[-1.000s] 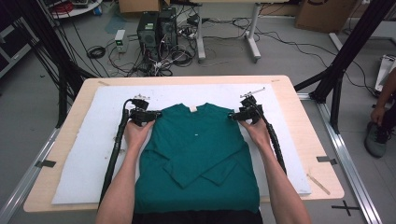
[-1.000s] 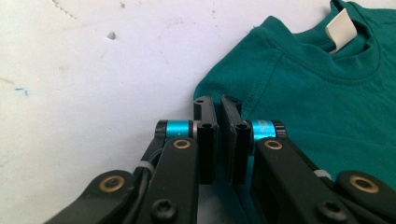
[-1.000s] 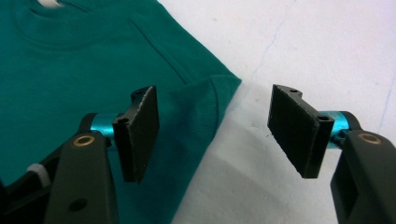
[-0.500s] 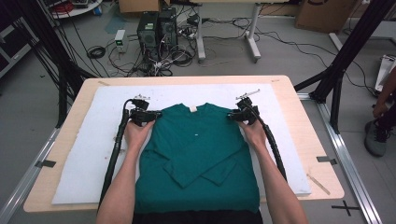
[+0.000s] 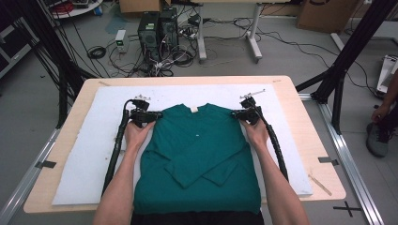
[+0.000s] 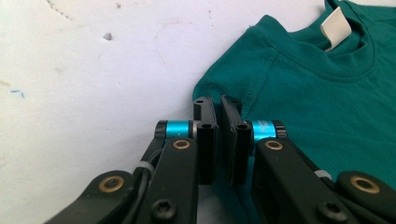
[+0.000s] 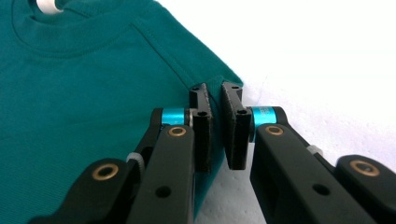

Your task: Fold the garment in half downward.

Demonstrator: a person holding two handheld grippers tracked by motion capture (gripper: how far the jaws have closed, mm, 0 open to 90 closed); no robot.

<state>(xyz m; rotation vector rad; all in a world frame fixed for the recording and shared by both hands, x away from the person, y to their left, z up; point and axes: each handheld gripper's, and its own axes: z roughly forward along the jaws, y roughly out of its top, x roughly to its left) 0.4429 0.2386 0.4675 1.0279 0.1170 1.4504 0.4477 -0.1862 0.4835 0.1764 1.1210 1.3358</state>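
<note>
A teal long-sleeved shirt (image 5: 197,154) lies flat on the white mat (image 5: 84,154), sleeves folded across its front and its white neck label (image 5: 194,109) at the far end. My left gripper (image 5: 159,114) is shut on the shirt's left shoulder corner; in the left gripper view its tips (image 6: 217,100) pinch the teal fabric (image 6: 317,107) at the seam. My right gripper (image 5: 233,113) has just been closing and now pinches the opposite shoulder corner, with fabric (image 7: 84,93) caught between its tips (image 7: 216,88). Both hands rest on the shirt's edges.
The mat covers most of a wooden table (image 5: 309,122). A thin wooden stick (image 5: 320,183) lies near the table's right front corner. Computer towers (image 5: 157,28) and cables stand on the floor behind. Another person's shoe (image 5: 378,140) is at the far right.
The right gripper's jaws have closed onto the shirt's shoulder. Both hands and the shirt have stayed in place.
</note>
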